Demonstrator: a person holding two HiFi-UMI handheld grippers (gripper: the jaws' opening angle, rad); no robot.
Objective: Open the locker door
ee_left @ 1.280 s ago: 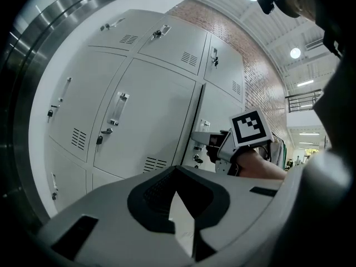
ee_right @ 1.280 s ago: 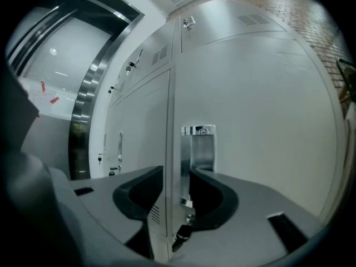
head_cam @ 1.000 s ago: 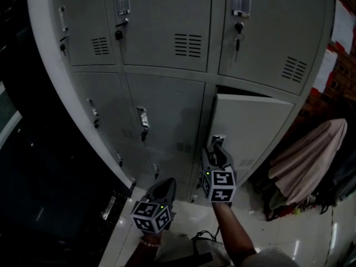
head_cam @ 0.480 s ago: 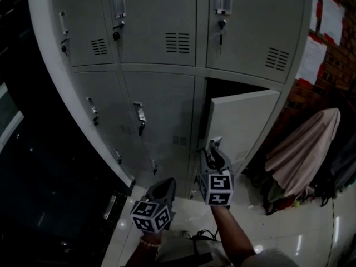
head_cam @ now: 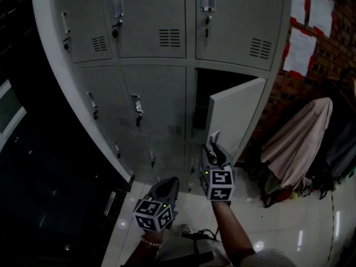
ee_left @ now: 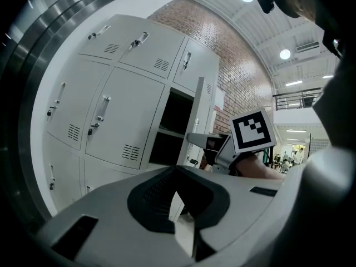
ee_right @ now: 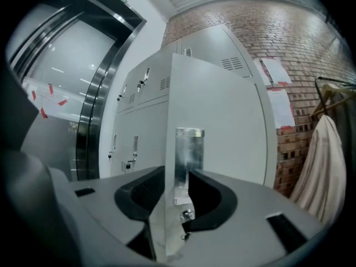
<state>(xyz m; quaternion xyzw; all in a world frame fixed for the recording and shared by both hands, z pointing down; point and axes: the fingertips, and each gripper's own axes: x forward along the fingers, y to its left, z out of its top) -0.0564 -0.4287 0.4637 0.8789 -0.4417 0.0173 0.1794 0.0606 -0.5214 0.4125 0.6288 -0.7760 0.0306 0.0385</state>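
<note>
Item: locker bank [head_cam: 150,15], grey, vented doors with keyed latches. Locker door [head_cam: 233,115], right-hand column, middle row, at 3 o'clock of the head view's centre; swung partly outward, with the dark compartment [head_cam: 206,93] exposed at its 10 o'clock. Right gripper [head_cam: 213,139], at 6 o'clock of that door; its jaws have just been opening, yet both pads sit against the door's free edge, pinching it at the metal handle [ee_right: 189,160]. Left gripper [head_cam: 171,181], at 8 o'clock of the right one, apart from the lockers; jaws pressed together, nothing between them. Surroundings: brick wall [head_cam: 328,65] bearing paper sheets [head_cam: 300,49] at 2 o'clock; draped cloth [head_cam: 295,143] at 3 o'clock; glossy tiled floor [head_cam: 289,227] below.
</note>
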